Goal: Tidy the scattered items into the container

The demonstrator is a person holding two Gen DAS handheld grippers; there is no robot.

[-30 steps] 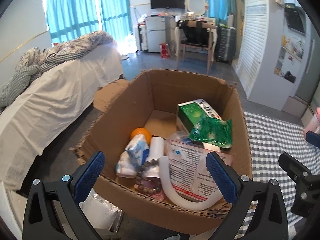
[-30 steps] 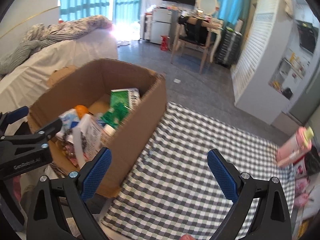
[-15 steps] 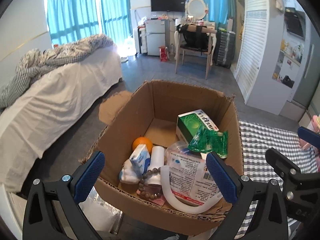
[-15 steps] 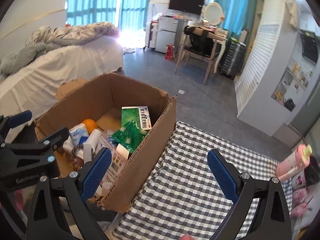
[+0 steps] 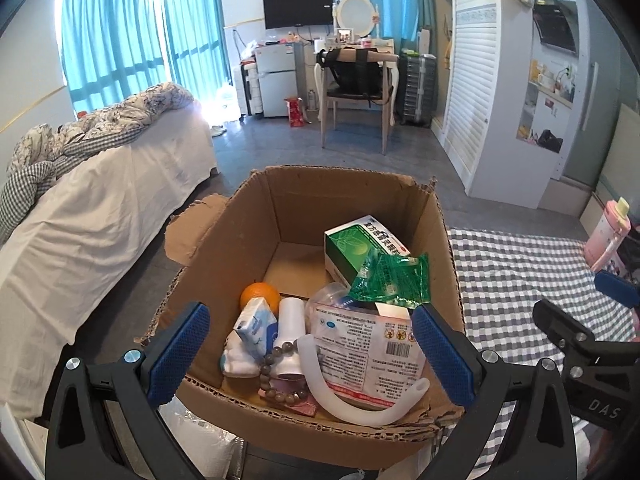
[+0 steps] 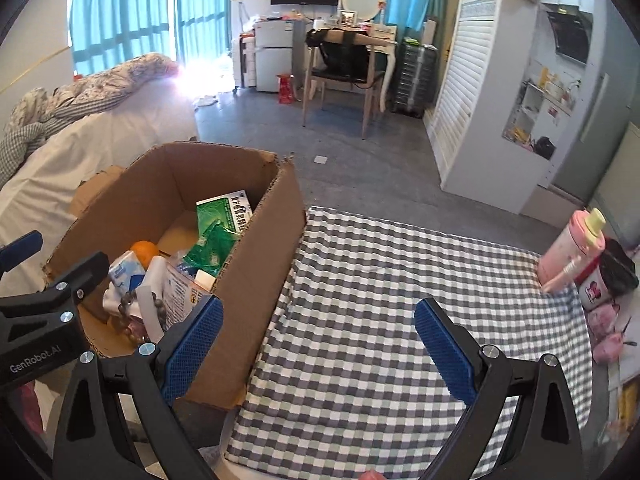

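Right of frame centre, checked cloth (image 6: 400,300) and pink bottle (image 6: 572,248); cardboard box (image 5: 340,200) packed, centred above left gripper (image 5: 310,344), spread empty like right gripper (image 6: 318,338).

A bed (image 5: 100,200) with a rumpled quilt (image 5: 100,128) stands by teal curtains (image 5: 112,44), a wooden chair (image 5: 356,92) beyond, and a pink bottle (image 6: 568,252) on the checked cloth (image 6: 400,320).

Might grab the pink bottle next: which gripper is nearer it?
Right. The right gripper hangs open over the checked cloth, with the pink bottle ahead to its right. The left gripper sits open over the box, further away.
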